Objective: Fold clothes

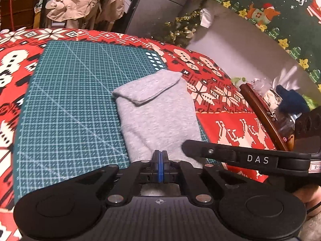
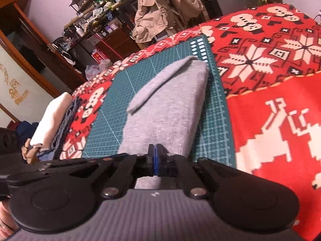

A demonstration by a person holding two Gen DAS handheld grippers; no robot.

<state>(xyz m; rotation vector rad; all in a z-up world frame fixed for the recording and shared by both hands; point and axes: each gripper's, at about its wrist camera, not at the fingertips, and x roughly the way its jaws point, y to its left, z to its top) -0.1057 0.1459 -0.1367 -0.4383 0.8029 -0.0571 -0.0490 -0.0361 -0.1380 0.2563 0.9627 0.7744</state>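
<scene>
A grey folded garment [image 1: 156,116] lies on the green cutting mat [image 1: 70,100], its far end turned over in a flap. My left gripper [image 1: 159,156] is shut on the garment's near edge, and grey cloth shows beneath its jaws. The right gripper [image 1: 185,146] comes in from the right and touches the same near edge. In the right wrist view the grey garment [image 2: 170,108] stretches away over the mat [image 2: 212,120], with my right gripper [image 2: 155,150] shut on its near edge.
A red Christmas-patterned cloth [image 1: 230,124] covers the table around the mat. A stack of folded white and blue clothes [image 2: 52,120] sits at the table's left edge. A beige coat [image 2: 160,10] hangs behind the table. A dark wooden tray with clutter [image 1: 260,110] stands off the right edge.
</scene>
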